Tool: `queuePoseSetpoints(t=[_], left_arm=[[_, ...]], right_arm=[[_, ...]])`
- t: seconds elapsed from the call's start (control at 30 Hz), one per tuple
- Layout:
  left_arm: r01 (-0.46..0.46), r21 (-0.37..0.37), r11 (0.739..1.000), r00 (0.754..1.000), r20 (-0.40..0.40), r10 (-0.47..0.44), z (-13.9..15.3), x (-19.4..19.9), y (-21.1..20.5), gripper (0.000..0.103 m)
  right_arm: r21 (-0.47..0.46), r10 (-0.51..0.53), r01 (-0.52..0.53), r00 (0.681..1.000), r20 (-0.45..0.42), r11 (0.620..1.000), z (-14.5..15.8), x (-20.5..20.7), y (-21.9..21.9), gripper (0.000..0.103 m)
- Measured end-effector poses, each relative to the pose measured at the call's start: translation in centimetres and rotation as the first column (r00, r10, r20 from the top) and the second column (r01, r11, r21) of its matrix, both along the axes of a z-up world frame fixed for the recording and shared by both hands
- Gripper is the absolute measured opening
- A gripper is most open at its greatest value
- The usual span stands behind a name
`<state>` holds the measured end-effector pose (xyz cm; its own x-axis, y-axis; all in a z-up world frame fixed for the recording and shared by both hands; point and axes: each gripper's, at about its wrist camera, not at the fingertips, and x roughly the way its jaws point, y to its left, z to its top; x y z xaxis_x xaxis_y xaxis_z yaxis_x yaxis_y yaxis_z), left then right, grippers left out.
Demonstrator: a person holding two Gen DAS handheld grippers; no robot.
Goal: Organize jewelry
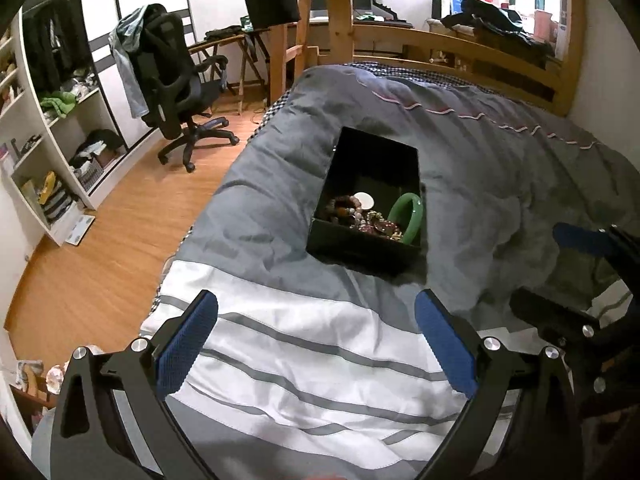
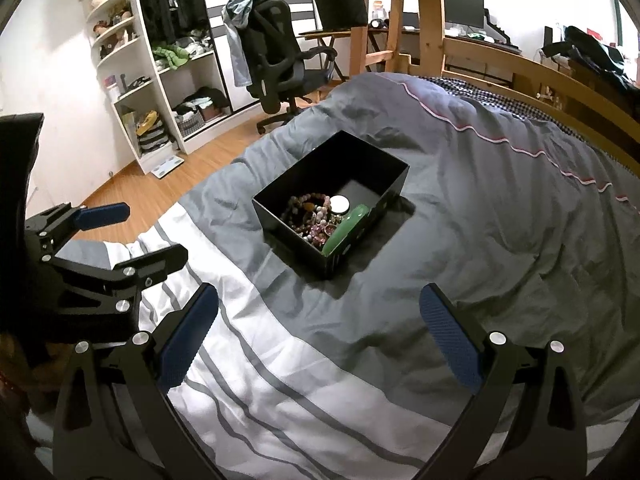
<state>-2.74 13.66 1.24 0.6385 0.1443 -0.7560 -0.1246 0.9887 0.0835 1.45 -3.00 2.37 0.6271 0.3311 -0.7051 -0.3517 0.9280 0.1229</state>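
A black open box (image 1: 362,254) (image 2: 288,230) sits on the grey quilt in the middle of the bed. Inside it lie a green bangle (image 1: 412,216) (image 2: 346,226), several beaded bracelets (image 1: 348,210) (image 2: 306,208) and a small white round piece (image 1: 365,200) (image 2: 340,203). My left gripper (image 1: 316,336) is open and empty, held above the white striped part of the quilt, short of the box. My right gripper (image 2: 320,332) is open and empty, also short of the box. Each gripper shows at the edge of the other's view.
The quilt (image 1: 500,168) covers the bed, with a wooden frame (image 1: 460,46) behind. A black office chair (image 1: 176,80) stands on the wood floor at the left. White shelves (image 2: 132,80) with clothes and toys line the left wall. A desk with monitors (image 2: 464,8) is far back.
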Motion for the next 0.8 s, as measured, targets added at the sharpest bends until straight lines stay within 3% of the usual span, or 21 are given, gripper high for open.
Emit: queuePoseSetpoints(t=[0.8], left_arm=[[0.033, 0.034, 0.999, 0.999, -0.014, -0.033, -0.54, 0.09, -1.07, 0.097]], right_arm=[[0.025, -0.027, 0.027, 0.999, -0.018, 0.999, -0.3, 0.42, -0.75, 0.099]])
